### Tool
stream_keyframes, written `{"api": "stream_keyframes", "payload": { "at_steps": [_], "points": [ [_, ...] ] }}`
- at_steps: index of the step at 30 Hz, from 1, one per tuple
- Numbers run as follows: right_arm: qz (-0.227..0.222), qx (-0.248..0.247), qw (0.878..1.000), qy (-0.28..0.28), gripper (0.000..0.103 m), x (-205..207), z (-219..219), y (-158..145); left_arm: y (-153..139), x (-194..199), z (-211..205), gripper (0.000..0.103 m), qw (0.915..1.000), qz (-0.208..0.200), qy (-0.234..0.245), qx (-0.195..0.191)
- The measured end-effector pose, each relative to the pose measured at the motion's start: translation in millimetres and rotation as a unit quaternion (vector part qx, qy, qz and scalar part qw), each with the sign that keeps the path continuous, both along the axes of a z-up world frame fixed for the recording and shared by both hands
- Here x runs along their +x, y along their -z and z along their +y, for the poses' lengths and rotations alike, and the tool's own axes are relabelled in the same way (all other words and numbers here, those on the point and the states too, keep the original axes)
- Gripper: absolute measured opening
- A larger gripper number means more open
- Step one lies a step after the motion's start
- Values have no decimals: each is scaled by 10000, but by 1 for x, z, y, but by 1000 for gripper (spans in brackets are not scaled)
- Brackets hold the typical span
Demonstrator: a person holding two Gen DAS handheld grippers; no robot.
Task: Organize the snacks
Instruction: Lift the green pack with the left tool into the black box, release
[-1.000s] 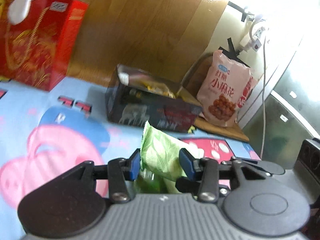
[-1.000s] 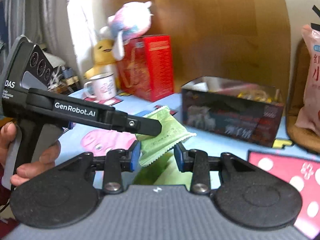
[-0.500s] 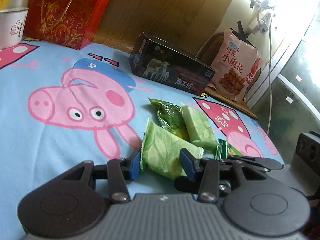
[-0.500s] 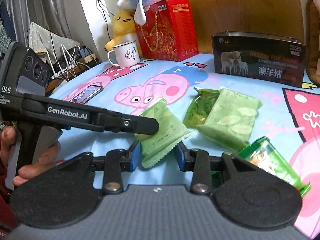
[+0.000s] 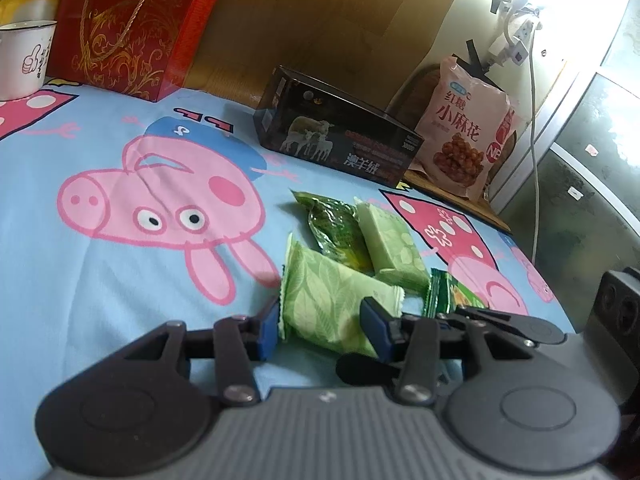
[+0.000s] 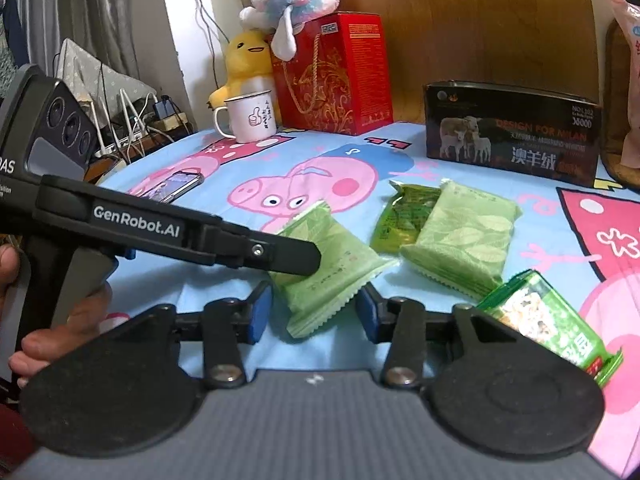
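**Two grippers at one green packet**

The left gripper (image 5: 320, 330) is clamped on a pale green snack packet (image 5: 328, 304) lying on the pig-print sheet (image 5: 100, 280). The right gripper's (image 6: 310, 312) jaws are opening around the same packet (pads standing clear of its sides). Three more green packets lie just beyond, near the dark box (image 6: 512, 132).

left gripper (image 6: 296, 258): black, white "GenRobot.AI" lettering | jaws: blue pads, silver screws
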State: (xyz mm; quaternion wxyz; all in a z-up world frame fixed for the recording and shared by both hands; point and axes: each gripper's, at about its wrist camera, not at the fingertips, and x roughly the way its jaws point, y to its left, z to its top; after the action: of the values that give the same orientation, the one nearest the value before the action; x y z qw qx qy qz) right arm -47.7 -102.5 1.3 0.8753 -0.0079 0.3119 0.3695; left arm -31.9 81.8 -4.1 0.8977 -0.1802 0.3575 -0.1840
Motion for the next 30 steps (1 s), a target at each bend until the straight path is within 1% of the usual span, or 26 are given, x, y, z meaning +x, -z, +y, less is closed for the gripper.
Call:
{"api": "stream_keyframes", "payload": {
  "at_steps": [17,22,27,30],
  "points": [
    [-66,-66,10000,-3,52,-1,1,1,0,-5,0,43,10000,-14,55,-44],
    [-56,-53,9999,-74,59,-2,2,1,0,-5,0,44,9999,-37,95,-50],
    [-85,-92,9999,-103,60,-1,4,1,0,-3,1,45,9999,-11,99,-109],
    [-120,-153,9998,-93,62,-1,7,0,0,-2,2,48,9998,5,119,-189]
  ]
}}
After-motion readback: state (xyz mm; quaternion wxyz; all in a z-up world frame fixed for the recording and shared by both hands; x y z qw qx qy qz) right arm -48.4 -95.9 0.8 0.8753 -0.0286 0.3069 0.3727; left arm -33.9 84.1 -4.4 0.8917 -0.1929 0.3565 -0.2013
